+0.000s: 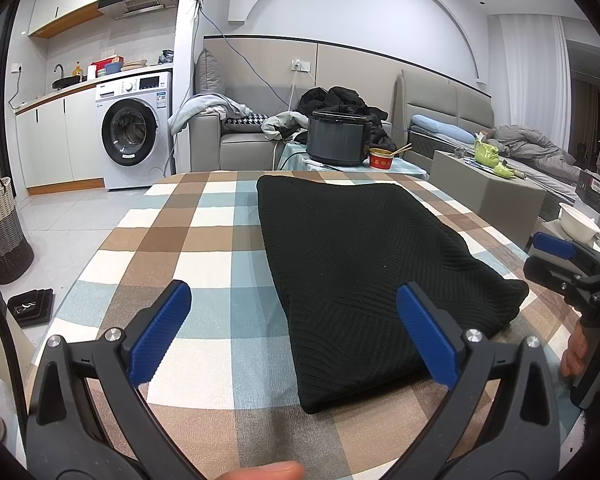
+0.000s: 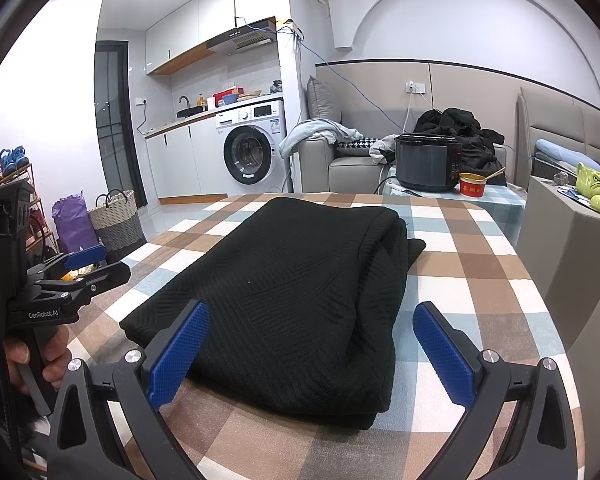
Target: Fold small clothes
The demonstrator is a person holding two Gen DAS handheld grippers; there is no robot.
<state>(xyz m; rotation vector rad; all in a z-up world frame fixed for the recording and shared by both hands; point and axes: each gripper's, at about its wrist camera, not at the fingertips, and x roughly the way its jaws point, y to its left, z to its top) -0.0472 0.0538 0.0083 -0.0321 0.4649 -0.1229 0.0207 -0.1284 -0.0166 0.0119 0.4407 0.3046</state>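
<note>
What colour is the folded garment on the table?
Black, with a ribbed knit texture. The folded garment shows best in the right wrist view.

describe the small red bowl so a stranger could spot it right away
Look past the checked table to the lower side table behind it. Beside the dark cooker pot stands the red bowl, the only red thing there, with a stick leaning out of its yellowish top.

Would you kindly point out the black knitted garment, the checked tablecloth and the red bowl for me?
black knitted garment [image 2: 300,280]: right wrist view, middle of its folded top layer.
checked tablecloth [image 1: 188,240]: left wrist view, bare patch left of the garment.
red bowl [image 1: 381,159]: left wrist view, its side wall.
</note>
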